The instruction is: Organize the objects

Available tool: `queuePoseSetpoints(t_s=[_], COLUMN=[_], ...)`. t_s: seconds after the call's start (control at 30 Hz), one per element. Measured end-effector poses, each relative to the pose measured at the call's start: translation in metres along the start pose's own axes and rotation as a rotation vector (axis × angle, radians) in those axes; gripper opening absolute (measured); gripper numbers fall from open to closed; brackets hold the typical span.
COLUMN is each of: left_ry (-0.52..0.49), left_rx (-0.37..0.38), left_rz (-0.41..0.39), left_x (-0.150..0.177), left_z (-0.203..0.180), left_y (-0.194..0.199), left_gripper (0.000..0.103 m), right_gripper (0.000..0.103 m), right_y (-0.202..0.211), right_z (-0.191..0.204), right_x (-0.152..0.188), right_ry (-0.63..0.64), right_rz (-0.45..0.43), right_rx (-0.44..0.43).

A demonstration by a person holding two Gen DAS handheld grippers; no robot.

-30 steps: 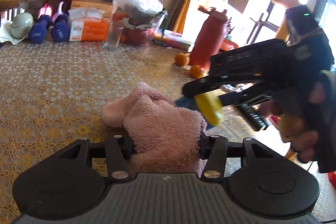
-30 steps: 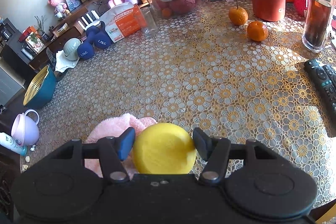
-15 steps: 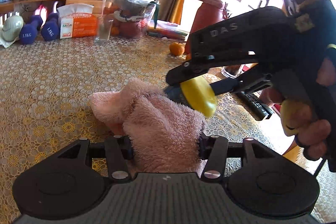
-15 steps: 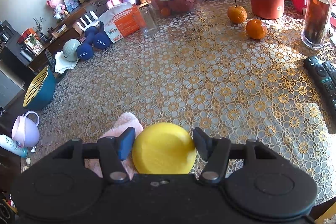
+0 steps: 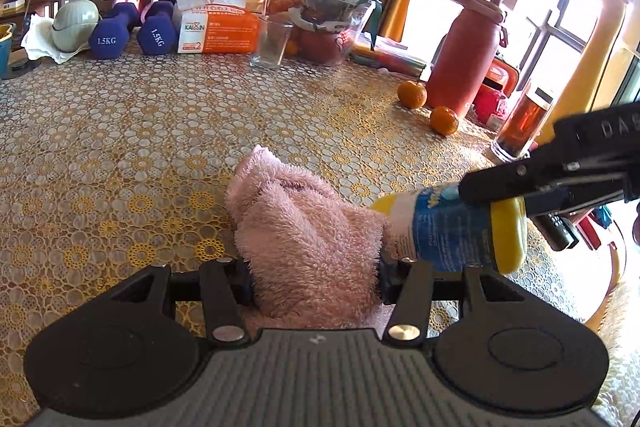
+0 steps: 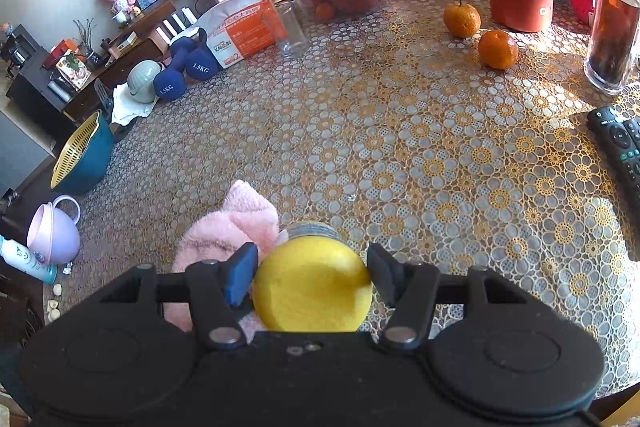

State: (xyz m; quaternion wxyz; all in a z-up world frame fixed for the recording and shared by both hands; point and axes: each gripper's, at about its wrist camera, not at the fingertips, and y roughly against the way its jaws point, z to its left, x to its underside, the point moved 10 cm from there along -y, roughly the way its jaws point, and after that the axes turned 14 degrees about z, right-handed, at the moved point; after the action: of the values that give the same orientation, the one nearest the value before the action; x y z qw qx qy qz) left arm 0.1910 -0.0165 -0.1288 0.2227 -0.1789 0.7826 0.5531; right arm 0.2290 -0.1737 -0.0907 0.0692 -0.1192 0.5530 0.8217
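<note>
Left gripper (image 5: pixel 316 277): you grip the pink towel (image 5: pixel 304 227)
Right gripper (image 6: pixel 312 279): clamps the yellow-capped jar (image 6: pixel 312 291)
Change: jar now touches towel; wipe next

Two dumbbells (image 5: pixel 132 37) — two oranges (image 5: pixel 428 105)

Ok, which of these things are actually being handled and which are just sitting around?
In hand:
- pink towel, in left gripper
- yellow-capped bottle, in right gripper

Lying about:
- dumbbells
- tissue box
- oranges
- remote
- empty glass
</note>
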Motion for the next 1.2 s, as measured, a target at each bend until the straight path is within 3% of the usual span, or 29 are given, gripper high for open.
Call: queuePoseSetpoints(t_s=[0.17,0.43,0.6,0.77,0.93,1.2], left_ry=[-0.026,-0.224,-0.222,-0.179,-0.139,-0.167], left_rx=[0.021,0.139,0.108,0.026,-0.006,0.02], left_rz=[-0.031,-0.07,-0.06,-0.021,0.009,-0.043], left_x=[-0.002,0.007,-0.006,-0.014,-0.011,-0.003], left_z=[-0.003,-0.079,-0.083,-0.062,-0.043,-0.046], left_y=[0.018,0.041,0.024,0.0,-0.008,0.016], left_gripper=[0.052,0.052,0.052,0.052,0.052,0.052], right_gripper=[0.059,0.059,0.059,0.059,0.059,0.059], right_y=[-0.001,0.002,0.005,0.006,0.008,0.011], right_z=[-0.012,-0.021,-0.04,-0.049,-0.046,-0.028], right_x=[0.014,0.011,0.009,0.009,0.004,-0.013], right_ry=[-0.016,-0.076,-0.145,-0.173,-0.139,-0.081], right_rz=[0.035,0.019,0.004,0.002,0.005,0.094], right_rx=[-0.068,-0.109,-0.145,-0.172,-0.144,-0.018])
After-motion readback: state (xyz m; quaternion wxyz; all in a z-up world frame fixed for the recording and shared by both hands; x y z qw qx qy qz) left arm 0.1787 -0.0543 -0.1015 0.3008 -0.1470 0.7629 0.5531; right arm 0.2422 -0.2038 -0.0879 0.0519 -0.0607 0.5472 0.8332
